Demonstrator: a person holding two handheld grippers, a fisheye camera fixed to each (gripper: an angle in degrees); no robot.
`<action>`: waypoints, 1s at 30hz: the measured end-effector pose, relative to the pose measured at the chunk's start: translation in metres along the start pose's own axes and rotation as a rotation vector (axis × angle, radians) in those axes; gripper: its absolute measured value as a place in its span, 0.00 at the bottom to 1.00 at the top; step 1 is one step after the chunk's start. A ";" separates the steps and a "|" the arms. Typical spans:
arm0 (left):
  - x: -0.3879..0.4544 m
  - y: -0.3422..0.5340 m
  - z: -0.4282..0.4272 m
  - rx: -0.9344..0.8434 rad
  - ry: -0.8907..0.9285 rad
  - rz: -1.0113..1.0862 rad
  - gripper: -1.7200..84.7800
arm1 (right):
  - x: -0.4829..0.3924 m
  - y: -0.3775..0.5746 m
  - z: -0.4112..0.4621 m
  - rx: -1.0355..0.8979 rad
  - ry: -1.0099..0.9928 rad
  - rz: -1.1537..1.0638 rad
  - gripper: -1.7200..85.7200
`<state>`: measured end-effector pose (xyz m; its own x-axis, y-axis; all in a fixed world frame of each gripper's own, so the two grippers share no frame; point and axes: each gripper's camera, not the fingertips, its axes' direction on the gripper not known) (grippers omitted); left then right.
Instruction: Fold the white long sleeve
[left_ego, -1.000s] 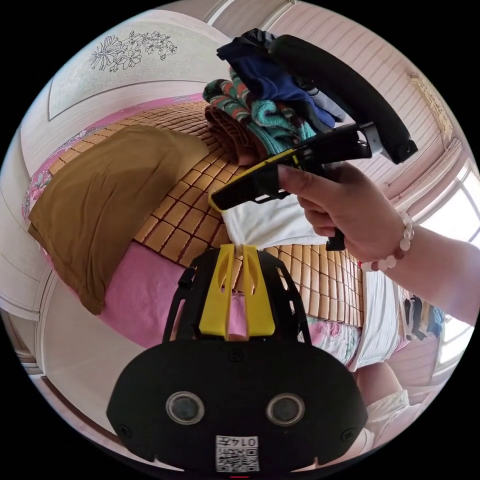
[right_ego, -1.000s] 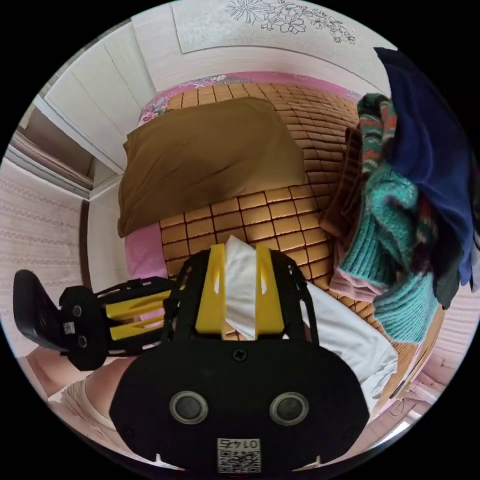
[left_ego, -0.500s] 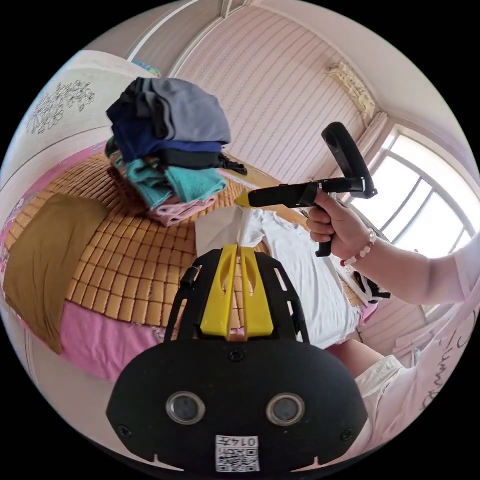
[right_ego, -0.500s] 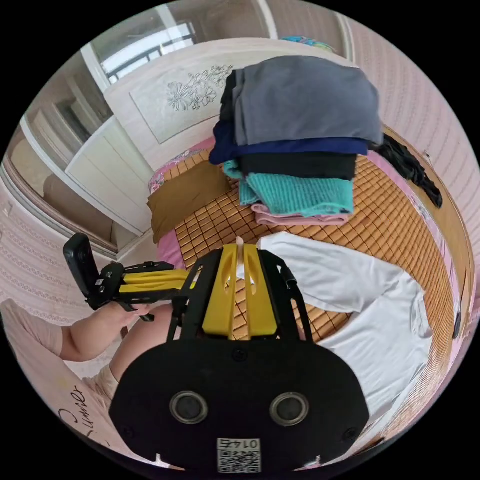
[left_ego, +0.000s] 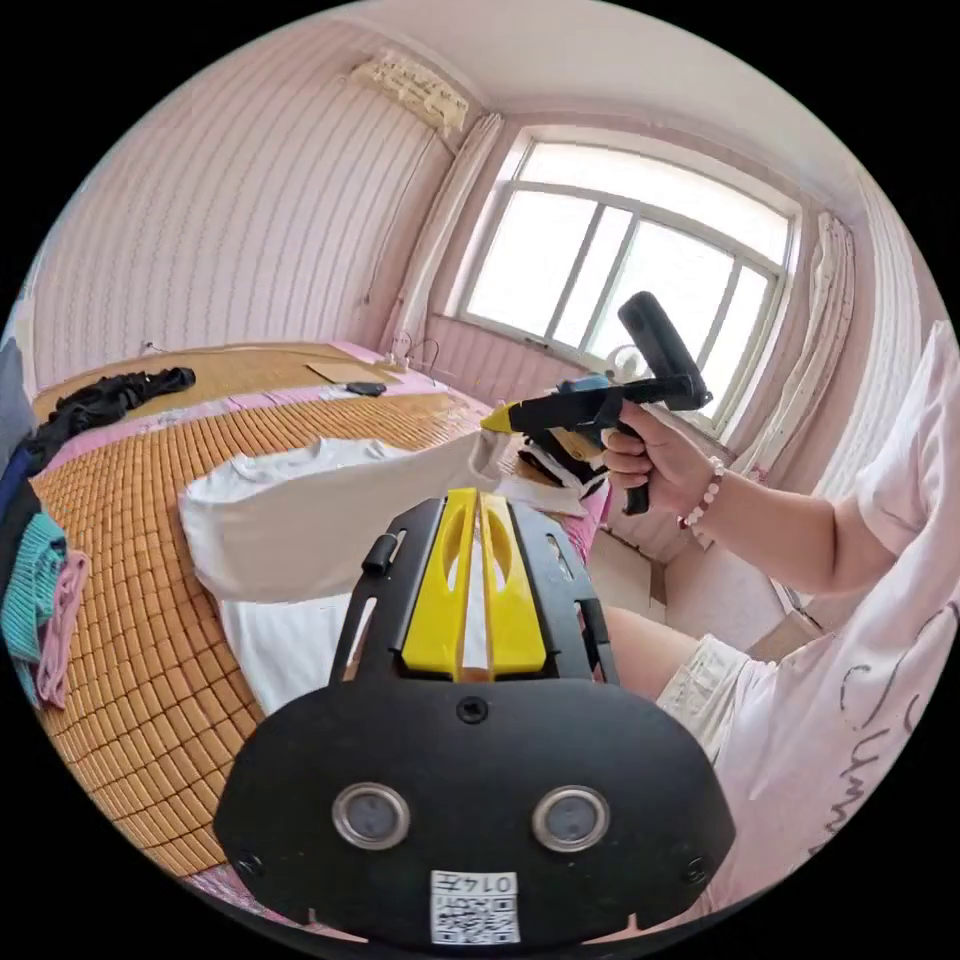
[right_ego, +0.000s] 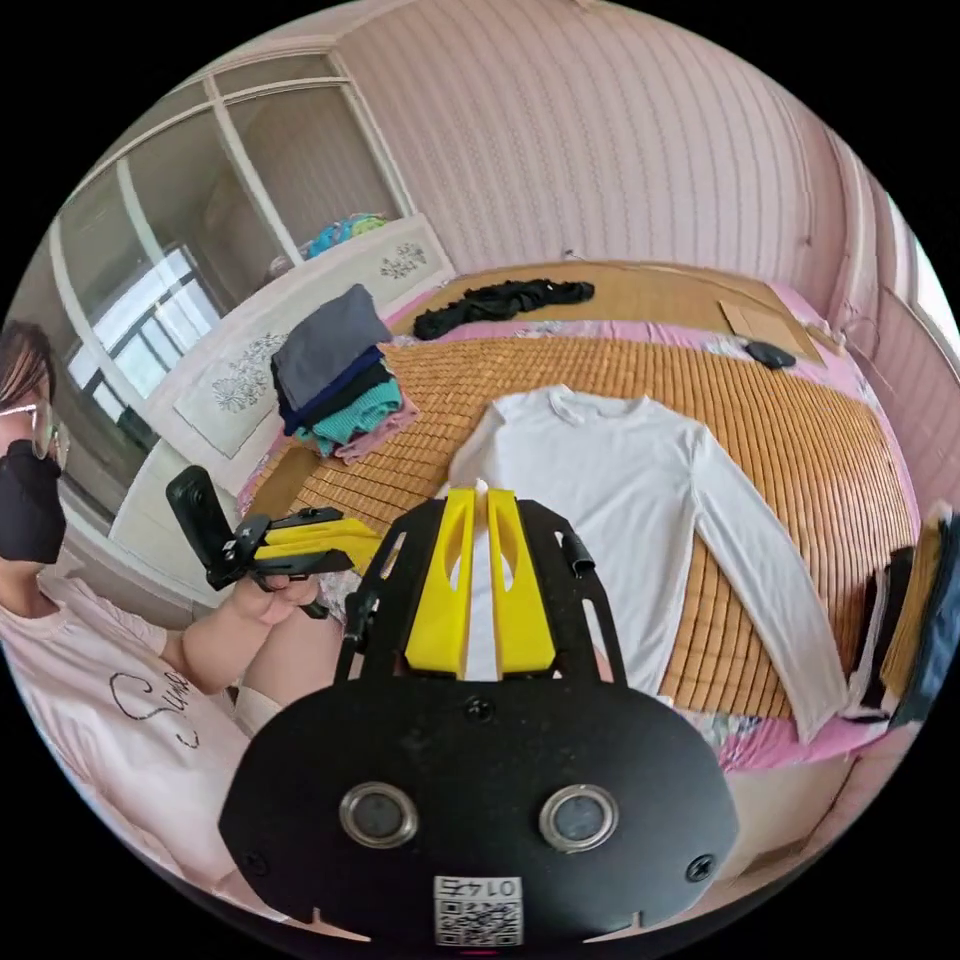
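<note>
Here, the white long sleeve (right_ego: 610, 470) is spread flat on the bed mat (right_ego: 790, 420), in the middle of the right gripper view. One sleeve is pinched tight in both grippers' jaws (left gripper (left_ego: 478, 520), right gripper (right_ego: 480, 510)), lifted, probably to be folded across.

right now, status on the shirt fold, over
right gripper shut on white long sleeve, one cuff lifted. left gripper shut, empty. body flat on mat. clothes stack apart, nothing blocking.
</note>
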<state>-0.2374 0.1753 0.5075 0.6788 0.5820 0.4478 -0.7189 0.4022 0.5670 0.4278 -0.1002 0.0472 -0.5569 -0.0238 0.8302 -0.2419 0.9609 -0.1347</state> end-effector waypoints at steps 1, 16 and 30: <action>0.000 0.005 0.023 -0.058 0.006 -0.024 0.01 | 0.030 0.017 0.005 -0.033 0.014 0.089 0.03; 0.015 -0.007 0.155 -0.385 0.055 -0.049 0.01 | 0.191 0.101 -0.025 -0.121 0.014 0.488 0.02; 0.064 -0.045 0.309 -0.642 0.016 0.093 0.04 | 0.180 0.046 -0.011 -0.235 0.156 0.327 0.06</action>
<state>-0.1159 -0.0237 0.7239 0.6106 0.6431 0.4621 -0.7246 0.6892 -0.0018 0.3250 -0.0568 0.1968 -0.4431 0.3167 0.8387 0.1244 0.9482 -0.2923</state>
